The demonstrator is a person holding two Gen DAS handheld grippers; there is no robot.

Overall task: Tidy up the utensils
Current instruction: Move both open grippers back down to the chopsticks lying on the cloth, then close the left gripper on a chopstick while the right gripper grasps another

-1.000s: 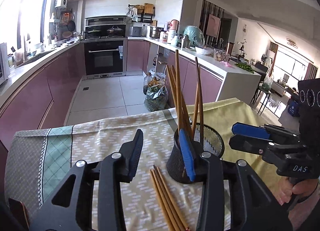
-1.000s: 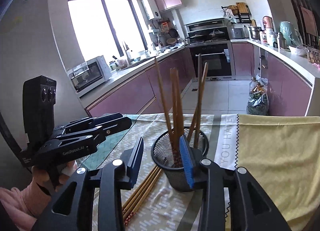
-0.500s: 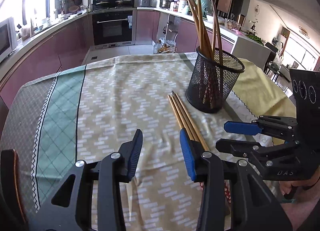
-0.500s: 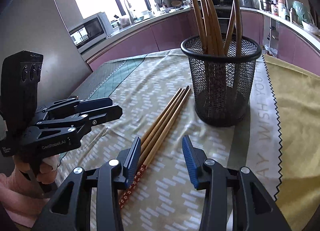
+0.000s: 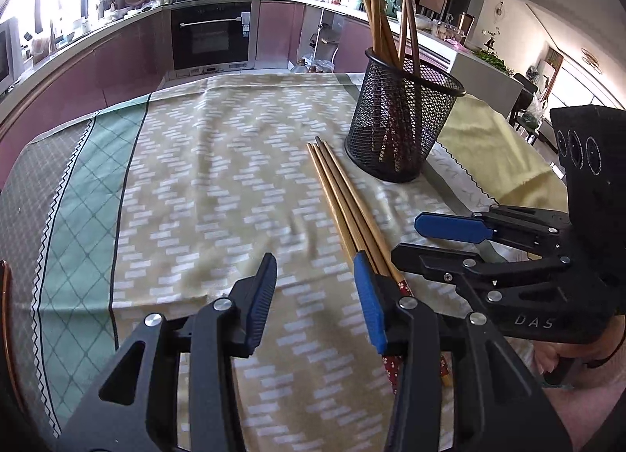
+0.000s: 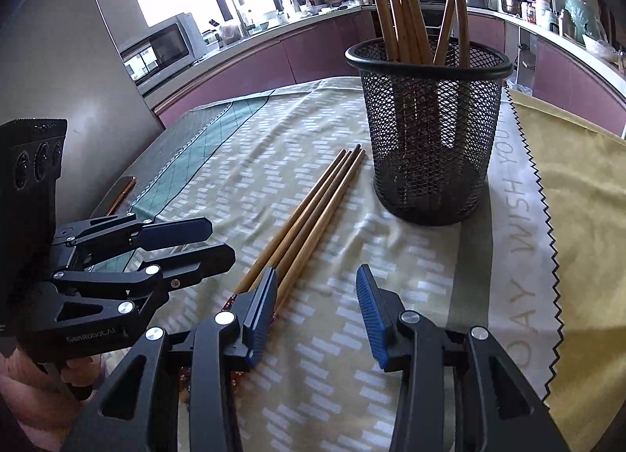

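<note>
A black mesh cup (image 5: 403, 115) (image 6: 430, 139) stands on the patterned tablecloth (image 5: 219, 178) and holds several wooden chopsticks upright. Several loose chopsticks (image 5: 344, 201) (image 6: 309, 217) lie side by side on the cloth in front of the cup, red patterned ends toward me. My left gripper (image 5: 313, 295) is open and empty, low over the cloth just left of the loose chopsticks; it also shows in the right wrist view (image 6: 207, 241). My right gripper (image 6: 317, 315) is open and empty, just right of their near ends; it also shows in the left wrist view (image 5: 414, 237).
A yellow cloth (image 6: 579, 178) covers the table's right part and a green-and-grey bordered strip (image 5: 78, 186) its left. A thin gold-edged object (image 6: 121, 194) lies at the table's left edge. Kitchen counters and an oven (image 5: 213, 33) stand beyond the table.
Both grippers have pulled back from the mesh cup and dropped low over the cloth. The cup now stands farther ahead, and the loose chopsticks lie between the two grippers.
</note>
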